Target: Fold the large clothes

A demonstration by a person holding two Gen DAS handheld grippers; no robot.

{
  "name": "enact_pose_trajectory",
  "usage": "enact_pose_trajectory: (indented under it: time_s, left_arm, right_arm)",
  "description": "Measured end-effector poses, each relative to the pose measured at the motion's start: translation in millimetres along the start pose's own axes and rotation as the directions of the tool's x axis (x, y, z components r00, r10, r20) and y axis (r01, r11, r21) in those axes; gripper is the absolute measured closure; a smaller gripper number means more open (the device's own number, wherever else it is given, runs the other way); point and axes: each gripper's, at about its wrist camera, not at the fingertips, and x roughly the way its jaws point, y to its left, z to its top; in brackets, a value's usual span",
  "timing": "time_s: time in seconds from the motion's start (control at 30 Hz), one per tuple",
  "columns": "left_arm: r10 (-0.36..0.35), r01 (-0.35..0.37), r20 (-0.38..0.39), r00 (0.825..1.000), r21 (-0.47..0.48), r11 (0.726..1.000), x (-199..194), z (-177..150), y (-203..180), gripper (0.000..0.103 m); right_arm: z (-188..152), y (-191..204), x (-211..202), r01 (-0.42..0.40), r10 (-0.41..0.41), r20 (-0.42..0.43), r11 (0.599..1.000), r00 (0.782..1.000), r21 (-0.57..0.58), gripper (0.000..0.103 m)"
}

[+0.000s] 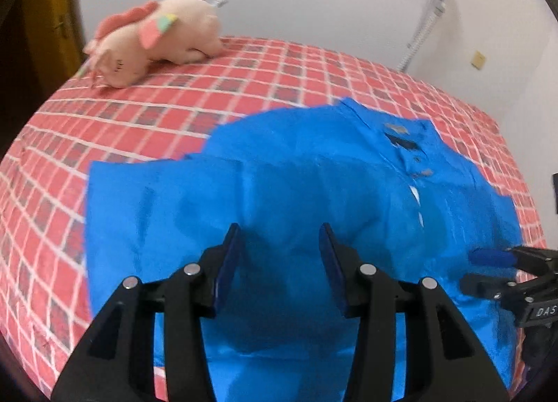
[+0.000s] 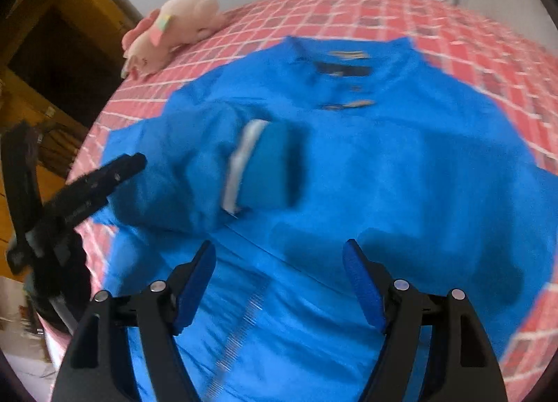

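The blue shirt lies spread on the red checked bedspread, collar at the far end — directly beyond and beneath both grippers. The left gripper hangs over the shirt's middle, its 2 jaws spread with nothing between the pads. The right gripper hangs over the lower front, jaws spread wider, also gripping nothing. Ahead and left of the right gripper, 1 sleeve lies folded across the chest, a pale band at its cuff. A pink plush toy rests far ahead-left of both, well apart from the shirt — near the wall.
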Motion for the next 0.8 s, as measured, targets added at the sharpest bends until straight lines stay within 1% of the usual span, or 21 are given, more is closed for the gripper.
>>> enact_pose_trajectory:
  time_s: [0.07, 0.1, 0.13, 0.2, 0.3, 0.33, 0.37, 0.4, 0.43, 0.47, 0.53, 0.57, 0.67, 0.8]
  left_arm:
    - [-0.017, 0.017, 0.007, 1.0, -0.022, 1.0, -5, 3, 6, 0.057]
    - [-0.022, 0.023, 0.014, 1.0, -0.035, 0.999, -8, 5, 10, 0.057]
    - [-0.019, 0.02, 0.022, 1.0, -0.042, 0.999, -10, 6, 12, 0.057]
    - [-0.008, 0.009, 0.041, 0.999, -0.042, 0.999, -13, 10, 14, 0.057]
    - [-0.023, 0.025, 0.048, 0.999, -0.051, 0.998, -16, 11, 15, 0.057]
    - [-0.028, 0.03, 0.05, 0.998, -0.055, 0.998, -17, 11, 16, 0.057]
    - [-0.027, 0.03, 0.053, 0.998, -0.056, 0.998, -17, 12, 17, 0.057]
    - [-0.026, 0.029, 0.054, 0.998, -0.057, 0.998, -18, 12, 17, 0.057]
    - [-0.026, 0.029, 0.056, 0.998, -0.058, 0.998, -18, 12, 17, 0.057]
    - [-0.026, 0.029, 0.056, 0.998, -0.059, 0.998, -18, 12, 18, 0.057]
    - [-0.026, 0.03, 0.055, 0.998, -0.061, 0.998, -18, 12, 18, 0.056]
    - [-0.027, 0.03, 0.054, 0.998, -0.061, 0.998, -17, 12, 18, 0.056]
    - [-0.032, 0.035, 0.05, 0.998, -0.059, 0.998, -17, 11, 19, 0.056]
    - [-0.031, 0.034, 0.047, 0.998, -0.049, 0.998, -15, 10, 17, 0.055]
  right_arm:
    - [12, 6, 17, -0.037, 0.038, -0.024, 0.999, 0.999, 0.035, 0.026]
    - [15, 6, 22, -0.041, 0.043, -0.029, 0.998, 0.999, 0.048, 0.025]
    - [20, 7, 29, -0.037, 0.039, -0.033, 0.997, 0.999, 0.064, 0.023]
    - [26, 7, 36, -0.038, 0.04, -0.025, 0.996, 0.999, 0.082, 0.023]
    - [34, 10, 44, -0.019, 0.02, -0.01, 0.996, 1.0, 0.092, 0.023]
    - [36, 13, 46, 0.003, -0.002, -0.001, 0.997, 1.0, 0.077, 0.032]
    - [36, 15, 46, 0.037, -0.037, 0.009, 0.998, 0.999, 0.057, 0.047]
    - [35, 16, 46, 0.03, -0.03, 0.013, 0.998, 0.999, 0.047, 0.052]
    - [34, 17, 46, 0.0, -0.001, 0.014, 0.999, 1.0, 0.042, 0.066]
    - [32, 17, 44, -0.011, 0.01, 0.019, 0.999, 1.0, 0.037, 0.074]
    - [30, 21, 37, -0.005, 0.005, 0.044, 1.0, 0.999, 0.004, 0.081]
    - [27, 21, 30, 0.005, -0.005, 0.058, 1.0, 0.998, -0.007, 0.082]
    - [23, 16, 18, 0.035, -0.035, 0.083, 0.999, 0.996, -0.007, 0.083]
    - [15, -8, -3, 0.048, -0.051, 0.109, 0.998, 0.993, 0.037, 0.083]
